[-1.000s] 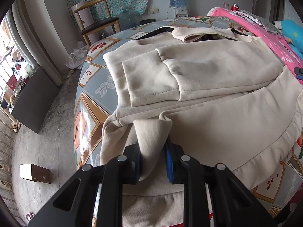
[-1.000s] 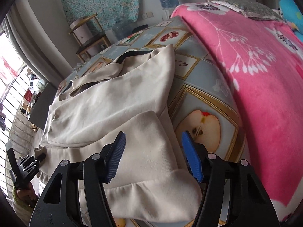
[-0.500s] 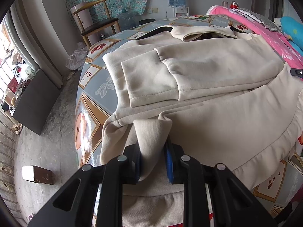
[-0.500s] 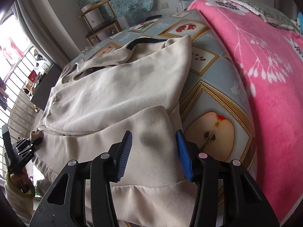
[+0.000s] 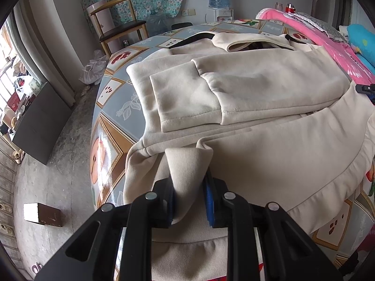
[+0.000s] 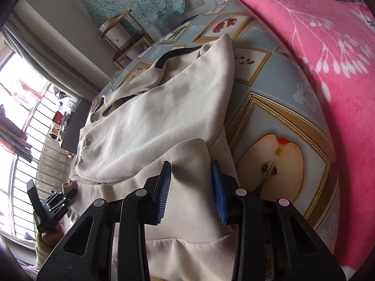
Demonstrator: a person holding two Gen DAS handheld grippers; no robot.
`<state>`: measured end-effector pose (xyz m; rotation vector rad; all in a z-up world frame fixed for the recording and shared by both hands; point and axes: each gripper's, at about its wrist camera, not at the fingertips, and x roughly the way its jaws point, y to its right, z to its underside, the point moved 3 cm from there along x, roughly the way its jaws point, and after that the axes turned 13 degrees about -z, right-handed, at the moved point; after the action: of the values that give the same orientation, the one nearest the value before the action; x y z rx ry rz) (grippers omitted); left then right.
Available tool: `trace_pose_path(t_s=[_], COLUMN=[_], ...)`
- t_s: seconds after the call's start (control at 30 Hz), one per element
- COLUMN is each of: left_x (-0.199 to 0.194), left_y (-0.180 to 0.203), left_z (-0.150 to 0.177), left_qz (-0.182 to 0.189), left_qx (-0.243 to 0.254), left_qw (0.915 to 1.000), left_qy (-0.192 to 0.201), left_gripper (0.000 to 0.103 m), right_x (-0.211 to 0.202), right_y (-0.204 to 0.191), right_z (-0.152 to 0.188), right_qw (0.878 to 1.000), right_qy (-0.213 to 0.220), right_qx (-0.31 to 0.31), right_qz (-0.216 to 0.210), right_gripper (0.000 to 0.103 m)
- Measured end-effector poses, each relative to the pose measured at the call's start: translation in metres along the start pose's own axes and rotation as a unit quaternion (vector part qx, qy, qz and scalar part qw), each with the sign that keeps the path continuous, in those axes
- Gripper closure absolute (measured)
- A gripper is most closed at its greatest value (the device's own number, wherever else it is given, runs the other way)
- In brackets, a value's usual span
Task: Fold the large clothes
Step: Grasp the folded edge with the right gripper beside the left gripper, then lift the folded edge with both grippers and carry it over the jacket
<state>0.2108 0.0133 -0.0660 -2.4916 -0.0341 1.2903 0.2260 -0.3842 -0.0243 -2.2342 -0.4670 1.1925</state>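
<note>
You had the soft, heavy sweatshirt spread on the table, left gripper pinching its hem corner, right gripper closing (not yet pinching) over the other ribbed corner.

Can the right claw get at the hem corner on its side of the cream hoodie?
Probably yes: the right claw straddles the ribbed hem corner, jaws just closing in; nothing blocks it.
</note>
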Motion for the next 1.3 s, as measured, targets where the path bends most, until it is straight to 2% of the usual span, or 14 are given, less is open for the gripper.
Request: trace_pose_path(t_s=[0.33,0.43,0.5,0.63,0.73,0.87,1.0,1.07,1.2,1.3], left_x=[0.001,0.002,0.002,0.001,0.001,0.001,0.001,0.001,0.001,0.0], left_y=[-0.001,-0.003,-0.003,-0.002,-0.002,-0.002,-0.001,-0.001,-0.002,-0.001], left_z=[-0.001,-0.001,-0.001,-0.001,-0.001,0.0,0.0,0.0,-0.001,-0.001], left_qz=[0.002,0.005,0.005,0.002,0.002,0.003,0.002,0.002,0.0,-0.005], left_qx=[-0.003,-0.007,-0.008,-0.007,-0.006,-0.006,-0.006,-0.006,-0.006,-0.005], left_qw=[1.0,0.9999,0.9999,0.9999,1.0,1.0,1.0,1.0,0.9999,0.9999], left_qy=[-0.002,-0.006,-0.008,-0.007,-0.007,-0.007,-0.006,-0.007,-0.008,-0.009], left_gripper=[0.083,0.083,0.083,0.083,0.083,0.083,0.083,0.083,0.083,0.083], right_x=[0.009,0.011,0.011,0.008,0.013,0.02,0.026,0.027,0.021,0.019], right_y=[-0.003,-0.012,-0.02,-0.042,-0.05,-0.045,-0.039,-0.038,-0.045,-0.048], right_z=[0.008,0.01,0.014,0.02,0.024,0.023,0.021,0.022,0.027,0.028], right_qw=[0.998,0.995,0.991,0.979,0.971,0.971,0.971,0.968,0.964,0.962], right_qy=[-0.018,-0.017,-0.013,-0.007,-0.015,-0.025,-0.028,-0.025,-0.013,-0.008], right_qx=[-0.026,-0.053,-0.073,-0.125,-0.155,-0.15,-0.145,-0.149,-0.164,-0.17], right_qz=[0.058,0.088,0.108,0.159,0.183,0.184,0.191,0.199,0.207,0.215], right_gripper=[0.076,0.083,0.094,0.096,0.094,0.076,0.073,0.076,0.093,0.094])
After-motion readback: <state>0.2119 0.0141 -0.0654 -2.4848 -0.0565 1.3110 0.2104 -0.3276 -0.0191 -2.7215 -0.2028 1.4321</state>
